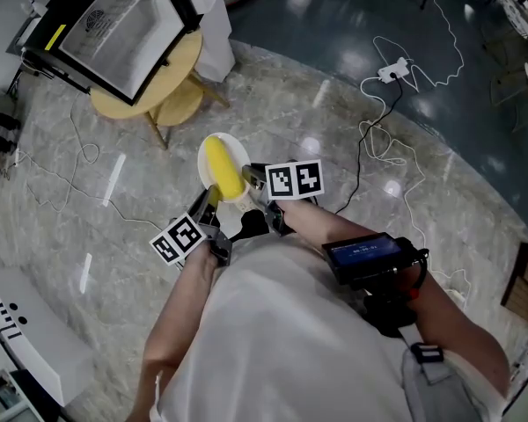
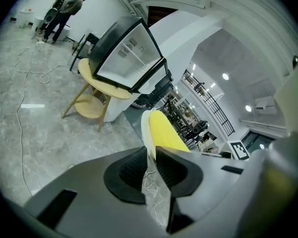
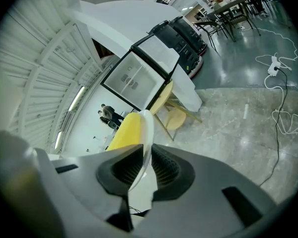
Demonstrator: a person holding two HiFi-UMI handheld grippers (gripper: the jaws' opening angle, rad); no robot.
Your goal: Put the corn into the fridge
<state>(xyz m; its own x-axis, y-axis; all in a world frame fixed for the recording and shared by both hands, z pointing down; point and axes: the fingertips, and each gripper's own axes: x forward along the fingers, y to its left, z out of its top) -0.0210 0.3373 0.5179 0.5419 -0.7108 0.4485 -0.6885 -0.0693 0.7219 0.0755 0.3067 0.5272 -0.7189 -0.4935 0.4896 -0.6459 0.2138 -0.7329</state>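
Note:
A yellow corn cob (image 1: 222, 170) lies on a small white plate (image 1: 235, 150) held above the floor in front of me. My left gripper (image 1: 213, 200) is shut on the plate's near-left rim, and my right gripper (image 1: 252, 179) is shut on its right rim. The left gripper view has the plate edge (image 2: 145, 128) pinched in the left gripper (image 2: 151, 157), with the corn (image 2: 166, 133) beyond. In the right gripper view the plate (image 3: 147, 133) sits in the right gripper (image 3: 144, 165), beside the corn (image 3: 126, 130). The black glass-door fridge (image 1: 114, 25) stands tilted on a round wooden table (image 1: 180, 69), door shut.
Cables and a white power strip (image 1: 392, 71) lie on the marble floor to the right. A white counter (image 1: 18, 323) is at lower left. Two people (image 2: 64, 6) stand far off. The fridge (image 2: 129, 53) (image 3: 139, 76) is ahead in both gripper views.

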